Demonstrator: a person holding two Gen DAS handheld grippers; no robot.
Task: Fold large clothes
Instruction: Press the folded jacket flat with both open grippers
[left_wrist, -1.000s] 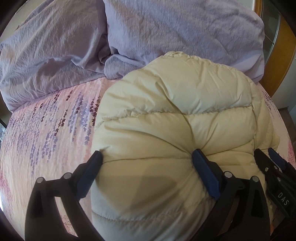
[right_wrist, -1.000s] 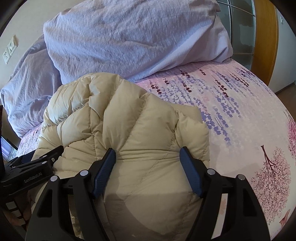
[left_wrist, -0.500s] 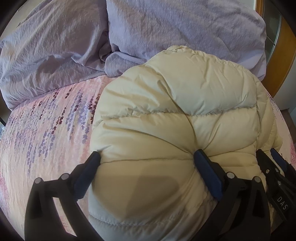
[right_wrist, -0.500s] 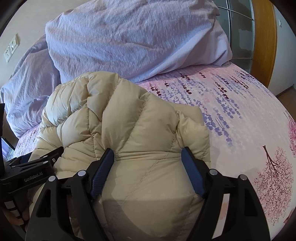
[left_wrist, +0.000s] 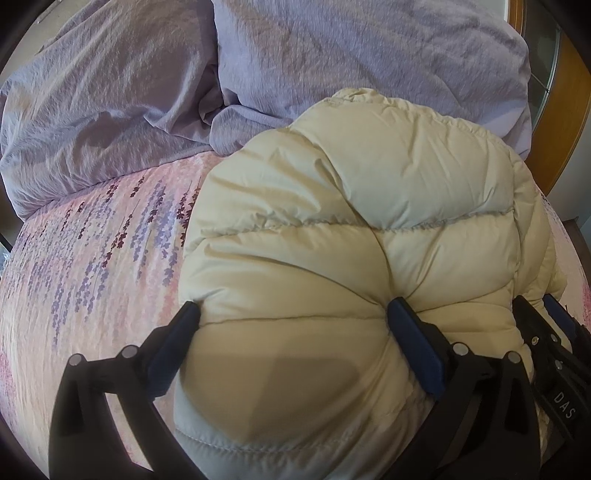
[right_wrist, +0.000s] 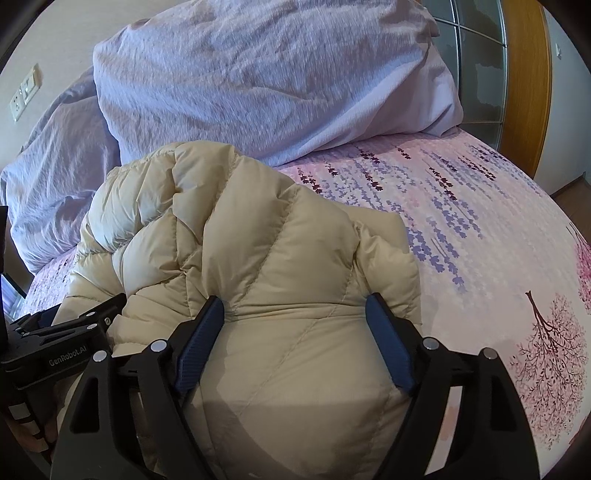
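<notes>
"DAS" on right gripper (left_wrist: 554, 354); "GenRobot.AI" on left gripper (right_wrist: 66, 339)

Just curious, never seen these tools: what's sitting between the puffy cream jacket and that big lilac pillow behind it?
Nothing. In the right wrist view the jacket bulges right up against the pillow, overlapping its lower edge. The flowered bedsheet lies bare only off to the right.

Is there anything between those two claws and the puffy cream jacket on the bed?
Nothing visible. The jacket bulges directly between the fingers of both the left gripper and the right gripper, whose jaws are opening.
</notes>
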